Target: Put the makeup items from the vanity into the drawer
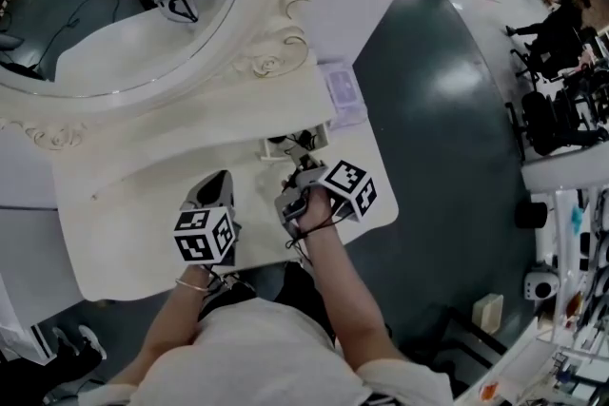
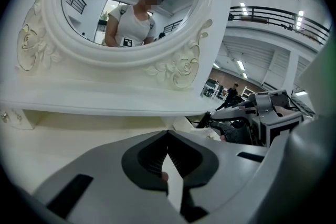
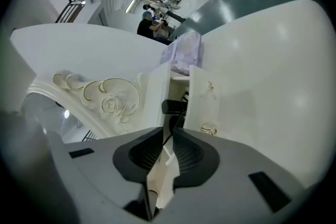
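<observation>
A small drawer stands pulled out at the right end of the white vanity; its front carries a gold knob. Inside it lie dark makeup items. My right gripper points into the drawer. Its jaws stand a narrow slit apart, and a thin black stick runs from that slit into the drawer, with the pads not pressing on it. Over the bare vanity top to the left, my left gripper is shut and holds nothing. From that side, the right gripper shows at the far right.
An oval mirror in a carved white frame rises behind the vanity top. A lavender box sits on the shelf above the drawer, also seen at the top of the right gripper view. Dark floor lies to the right.
</observation>
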The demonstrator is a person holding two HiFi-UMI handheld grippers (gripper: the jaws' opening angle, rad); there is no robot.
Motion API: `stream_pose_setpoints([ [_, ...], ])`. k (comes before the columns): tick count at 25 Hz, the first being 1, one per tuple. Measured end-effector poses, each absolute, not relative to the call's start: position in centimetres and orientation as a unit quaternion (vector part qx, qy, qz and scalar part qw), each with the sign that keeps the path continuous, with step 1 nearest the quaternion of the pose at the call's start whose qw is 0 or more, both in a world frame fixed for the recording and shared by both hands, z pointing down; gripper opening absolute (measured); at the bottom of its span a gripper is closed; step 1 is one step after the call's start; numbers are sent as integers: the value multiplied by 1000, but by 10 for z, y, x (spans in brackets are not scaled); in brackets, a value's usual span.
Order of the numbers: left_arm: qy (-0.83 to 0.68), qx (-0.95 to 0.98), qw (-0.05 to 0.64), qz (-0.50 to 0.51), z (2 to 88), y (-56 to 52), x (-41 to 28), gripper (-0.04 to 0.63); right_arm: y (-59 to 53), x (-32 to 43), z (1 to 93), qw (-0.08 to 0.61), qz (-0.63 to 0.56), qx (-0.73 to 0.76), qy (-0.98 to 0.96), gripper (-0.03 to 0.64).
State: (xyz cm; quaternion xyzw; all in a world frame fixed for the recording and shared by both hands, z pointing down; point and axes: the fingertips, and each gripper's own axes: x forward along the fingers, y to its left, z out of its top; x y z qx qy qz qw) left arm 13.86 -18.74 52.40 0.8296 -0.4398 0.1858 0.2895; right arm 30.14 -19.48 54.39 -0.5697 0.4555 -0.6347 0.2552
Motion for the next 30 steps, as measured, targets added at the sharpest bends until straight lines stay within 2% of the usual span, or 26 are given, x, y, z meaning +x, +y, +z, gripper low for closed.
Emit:
stream_pose_setpoints([
  [4, -442, 826, 294, 189, 528, -190, 138, 3, -205, 301, 528, 237, -603, -577, 496, 134],
  [23, -441, 829, 291, 182, 525, -185, 136, 3, -185, 297, 523, 213, -594, -583, 512, 132],
  [30, -450, 829, 286, 170, 515, -174, 125, 3, -172, 279, 514, 192, -586, -575, 538, 79],
])
